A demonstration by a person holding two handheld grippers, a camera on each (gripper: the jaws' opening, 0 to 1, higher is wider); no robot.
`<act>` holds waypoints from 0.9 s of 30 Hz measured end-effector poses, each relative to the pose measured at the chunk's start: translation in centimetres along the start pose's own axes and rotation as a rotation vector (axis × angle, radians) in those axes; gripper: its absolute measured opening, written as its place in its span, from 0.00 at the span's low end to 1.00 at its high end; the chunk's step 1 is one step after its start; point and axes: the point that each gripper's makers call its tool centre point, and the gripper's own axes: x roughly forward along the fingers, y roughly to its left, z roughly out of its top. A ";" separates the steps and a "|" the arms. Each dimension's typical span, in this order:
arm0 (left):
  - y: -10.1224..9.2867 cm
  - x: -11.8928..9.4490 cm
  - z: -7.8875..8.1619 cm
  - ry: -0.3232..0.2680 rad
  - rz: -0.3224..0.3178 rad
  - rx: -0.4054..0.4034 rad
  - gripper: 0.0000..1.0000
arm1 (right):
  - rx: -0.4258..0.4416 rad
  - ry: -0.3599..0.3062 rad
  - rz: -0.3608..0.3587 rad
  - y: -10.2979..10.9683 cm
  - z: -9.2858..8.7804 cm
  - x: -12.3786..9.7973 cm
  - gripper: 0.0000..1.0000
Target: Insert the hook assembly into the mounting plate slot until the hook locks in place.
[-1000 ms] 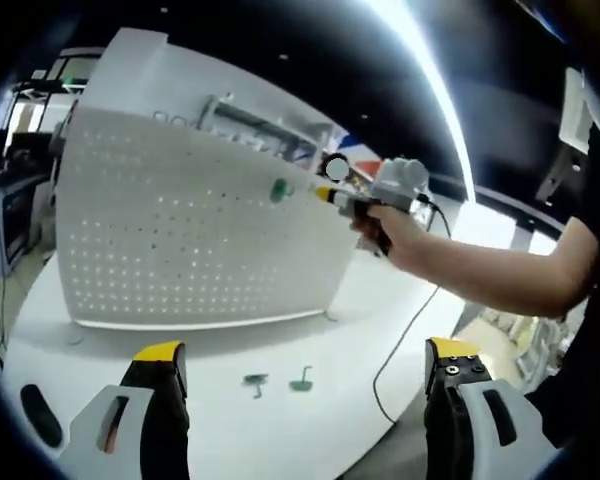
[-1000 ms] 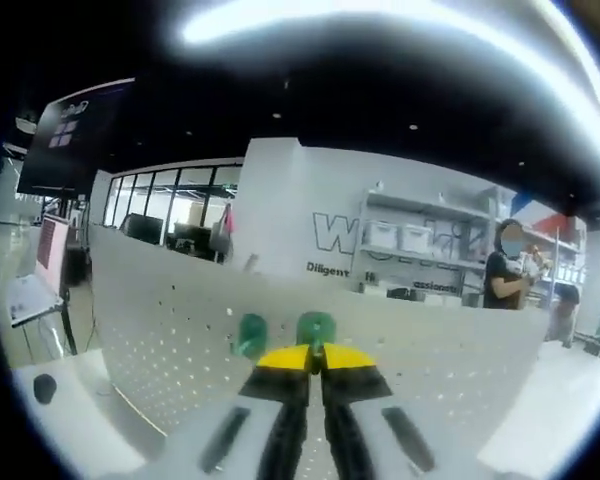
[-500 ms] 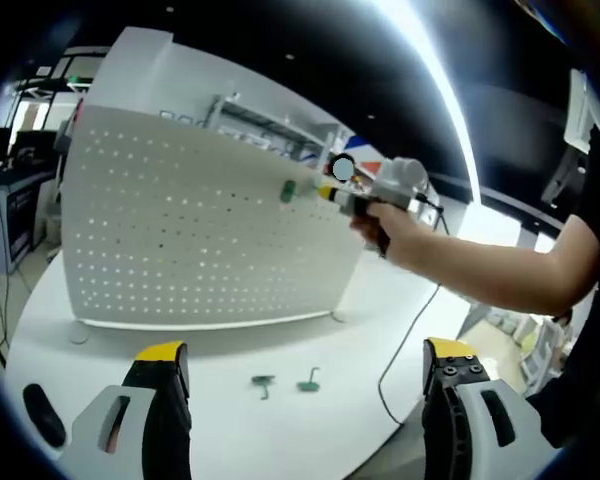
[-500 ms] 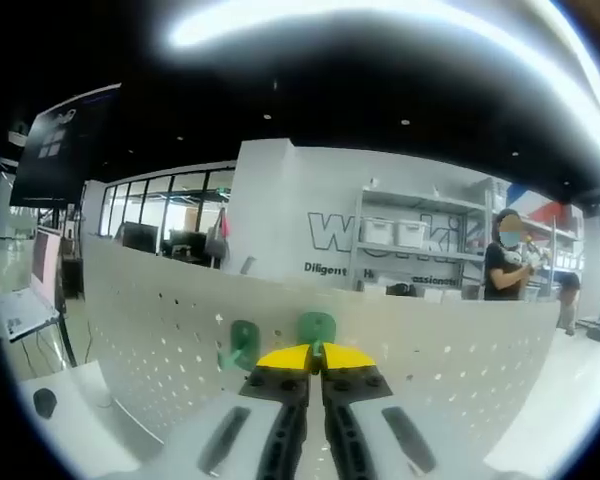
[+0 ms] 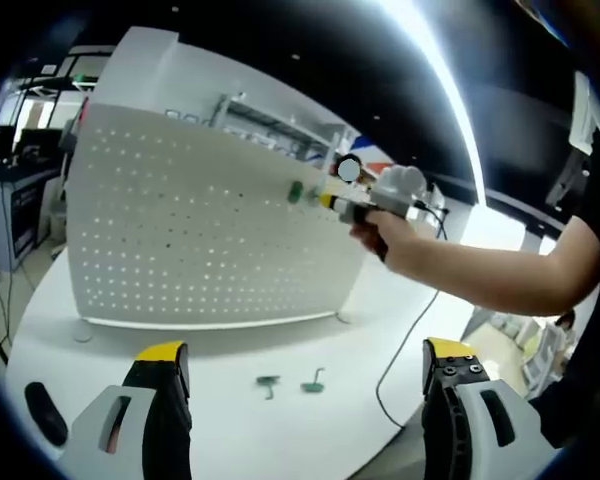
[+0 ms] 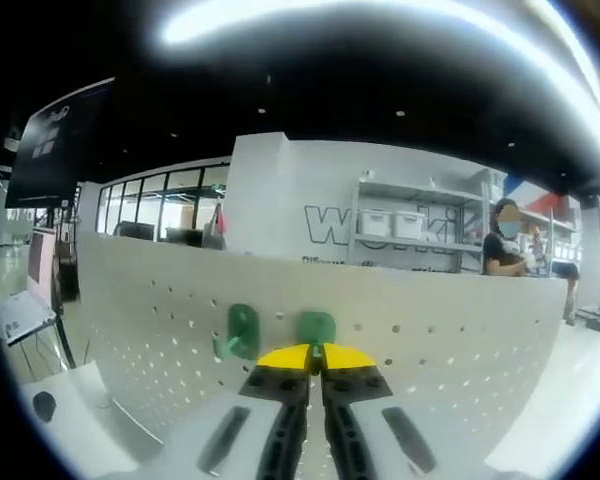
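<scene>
Currently the right hand-held gripper [image 6: 315, 357] has its yellow-tipped jaws pressed together on a green hook [image 6: 316, 328], which sticks up just past the tips and sits against the face of the white pegboard [image 6: 460, 350]. A second green hook [image 6: 240, 333] is on the board just to the left of the gripped one, apart from the jaws. The board stands upright directly ahead of that gripper, with its holes spreading out to both sides.

In the left gripper view, the left hand-held gripper [image 5: 305, 368] is wide open with nothing between the jaws, hanging above the white desk [image 5: 210, 420]. Ahead of it, between the two jaws and lying flat on the desk, are two more green hooks, one on the left [image 5: 269, 383] and one on the right [image 5: 313, 383], close together but not touching. Farther ahead, the pegboard [image 5: 180, 230] rises from the desk. The right hand-held gripper [image 5: 325, 196] reaches in from the right, held by a person's hand [image 5: 385, 228], with its tip at the upper right part of the board, where a small green shape [image 5: 296, 192] shows just left of the tip. A black cable [image 5: 405, 345] trails from that gripper down across the desk edge.

A dark round object [image 5: 38, 412] sits on the desk to the left of the left jaw.
</scene>
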 end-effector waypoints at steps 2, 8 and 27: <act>0.0 0.0 0.0 0.001 0.003 -0.001 0.98 | 0.003 0.007 0.003 0.0 -0.1 0.0 0.01; -0.1 -0.2 -0.2 0.004 0.003 -0.002 0.98 | 0.014 0.069 0.017 0.3 -0.9 0.0 0.01; 0.0 -1.0 -0.7 0.005 0.018 -0.016 0.95 | 0.069 -0.036 0.007 -1.0 4.4 -1.3 0.22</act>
